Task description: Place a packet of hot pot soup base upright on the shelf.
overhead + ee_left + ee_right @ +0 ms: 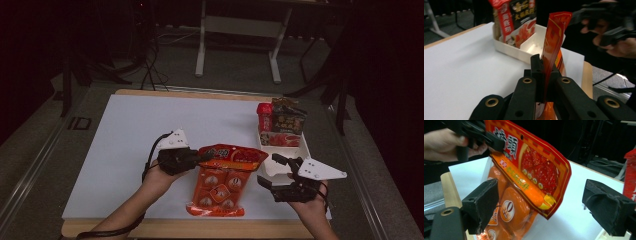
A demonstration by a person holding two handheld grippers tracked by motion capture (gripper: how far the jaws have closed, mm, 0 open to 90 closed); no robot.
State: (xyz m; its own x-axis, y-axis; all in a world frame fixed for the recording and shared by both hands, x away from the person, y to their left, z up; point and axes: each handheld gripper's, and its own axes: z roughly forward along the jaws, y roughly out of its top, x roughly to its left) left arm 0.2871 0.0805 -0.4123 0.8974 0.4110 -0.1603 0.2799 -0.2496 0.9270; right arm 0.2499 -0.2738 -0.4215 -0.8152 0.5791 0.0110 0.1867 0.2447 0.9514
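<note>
high: above, forward-down | gripper views: close, along jaws | shared: orange packet [222, 177]

The setting is a recording lab or studio, not a home or shop. Beyond the left gripper [202, 157] and right gripper [272, 172], a white board [150, 130] covers a wooden table [200, 228] on grey carpet, surrounded by dark curtained walls. Farther back stand a white desk frame [240, 40], black stand legs [75, 75] and loose cables [150, 65] on the floor.
</note>
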